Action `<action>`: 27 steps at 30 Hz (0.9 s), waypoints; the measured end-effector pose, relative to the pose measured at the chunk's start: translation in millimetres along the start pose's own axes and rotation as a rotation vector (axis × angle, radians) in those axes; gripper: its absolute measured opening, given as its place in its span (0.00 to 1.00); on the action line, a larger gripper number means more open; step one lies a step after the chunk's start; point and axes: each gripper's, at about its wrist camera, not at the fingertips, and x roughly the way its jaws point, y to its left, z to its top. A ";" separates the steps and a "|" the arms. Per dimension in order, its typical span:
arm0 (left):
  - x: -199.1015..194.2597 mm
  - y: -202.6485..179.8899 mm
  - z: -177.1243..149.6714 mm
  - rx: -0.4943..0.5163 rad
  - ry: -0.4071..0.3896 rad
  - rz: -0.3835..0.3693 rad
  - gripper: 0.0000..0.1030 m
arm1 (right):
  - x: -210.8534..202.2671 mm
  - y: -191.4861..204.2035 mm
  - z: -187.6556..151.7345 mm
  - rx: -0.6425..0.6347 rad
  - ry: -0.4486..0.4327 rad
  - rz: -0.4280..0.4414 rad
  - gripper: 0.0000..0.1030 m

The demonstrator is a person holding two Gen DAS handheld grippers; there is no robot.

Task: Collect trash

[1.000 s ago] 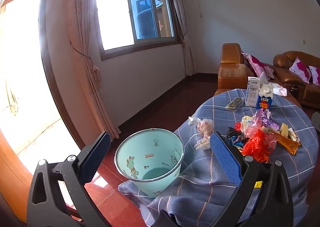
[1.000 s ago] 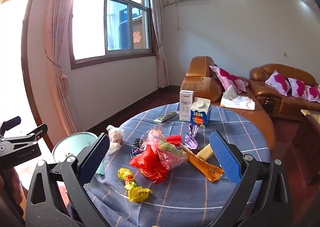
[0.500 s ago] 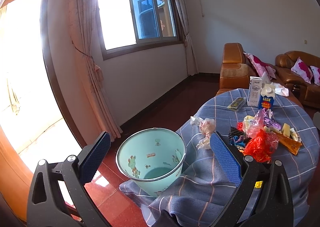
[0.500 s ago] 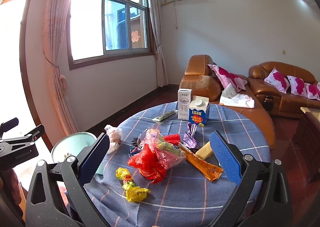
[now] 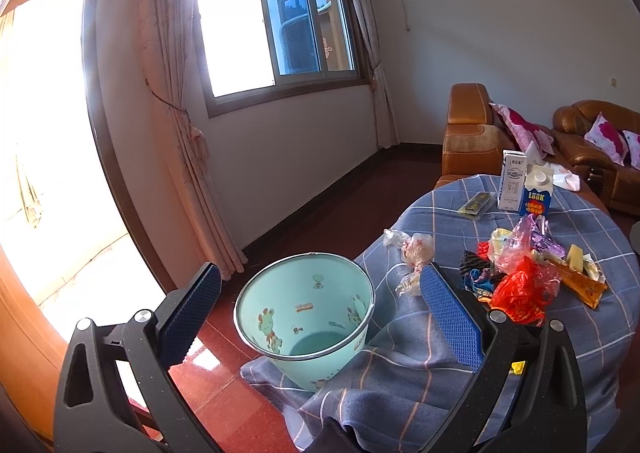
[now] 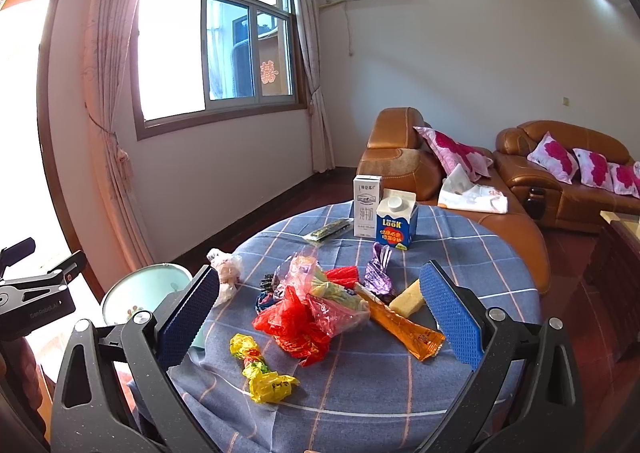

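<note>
Both grippers empty, jaws spread wide: left gripper (image 5: 320,307) over the teal bin (image 5: 304,309), right gripper (image 6: 320,307) above the wrapper pile (image 6: 316,313) on the table (image 6: 460,365) right of the bin. Wrappers look light, crinkly, slippery; pinch a bunched fold, not a flat edge.

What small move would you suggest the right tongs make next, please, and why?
Probably lower the right tongs, which are open and empty, onto the yellow wrapper, the nearest piece of trash on the tablecloth. The bin sits open to the left, empty.
</note>
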 end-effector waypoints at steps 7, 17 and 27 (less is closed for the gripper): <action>0.2 1.3 0.2 -0.003 0.003 0.002 0.94 | 1.9 -2.0 -2.6 0.004 0.007 0.000 0.96; 0.5 1.1 -1.3 -0.002 0.009 0.005 0.94 | 2.8 -1.2 -2.3 0.006 0.007 0.000 0.96; 1.6 -0.2 -0.9 -0.004 0.013 0.006 0.94 | 3.7 -0.5 -4.6 0.007 0.012 0.001 0.96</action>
